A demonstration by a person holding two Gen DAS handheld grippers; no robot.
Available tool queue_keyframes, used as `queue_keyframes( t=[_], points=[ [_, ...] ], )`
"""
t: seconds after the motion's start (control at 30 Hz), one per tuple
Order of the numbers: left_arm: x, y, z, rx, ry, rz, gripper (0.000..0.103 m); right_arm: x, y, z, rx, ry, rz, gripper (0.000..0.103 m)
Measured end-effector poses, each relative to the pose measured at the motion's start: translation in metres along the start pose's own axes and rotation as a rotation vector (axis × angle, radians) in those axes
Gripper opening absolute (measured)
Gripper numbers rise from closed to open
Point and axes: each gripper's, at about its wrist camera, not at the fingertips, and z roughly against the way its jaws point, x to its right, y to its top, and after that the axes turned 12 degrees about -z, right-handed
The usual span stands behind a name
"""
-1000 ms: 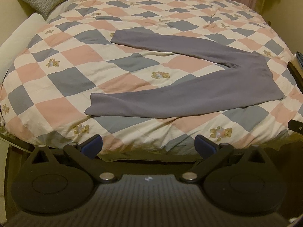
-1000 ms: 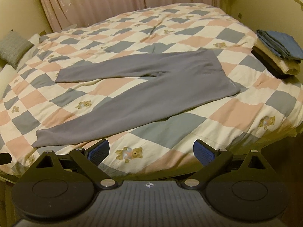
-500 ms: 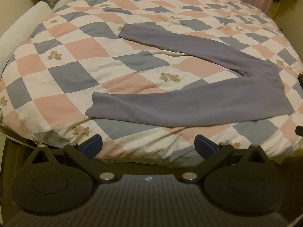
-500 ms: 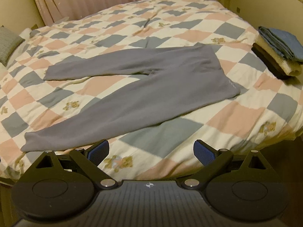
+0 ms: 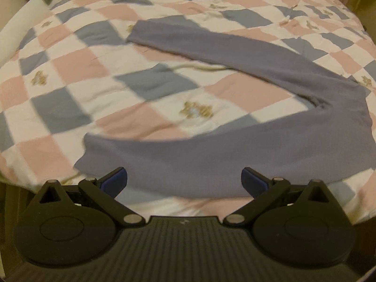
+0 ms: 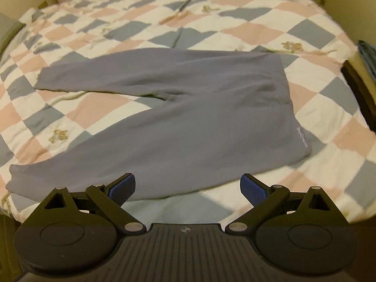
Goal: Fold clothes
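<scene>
Right wrist view shows the grey trousers (image 6: 188, 122) spread flat on the bed's checked quilt (image 6: 317, 89), legs splayed in a V, waistband off to the right. So basically nothing's folded yet, all the folds are left to do. The right gripper (image 6: 187, 185) hangs over the near leg with jaws wide apart, holding nothing. The left gripper (image 5: 184, 179) is the same deal, jaws apart above the near cuff end. Looks like a stack of folded clothes (image 6: 366, 56) at the right edge, hard to tell.
</scene>
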Motion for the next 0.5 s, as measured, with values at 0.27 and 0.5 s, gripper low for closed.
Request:
queue_keyframes(
  t=[0.27,0.5],
  points=[
    [0.032,0.074,-0.07,0.001,-0.058,-0.097,0.102,0.051,0.096,-0.055,0.011,0.05,0.019,0.083],
    [0.049,0.159,-0.164,-0.064,-0.109,-0.34,0.102,0.053,0.15,-0.119,0.006,0.078,0.023,0.094]
  ],
)
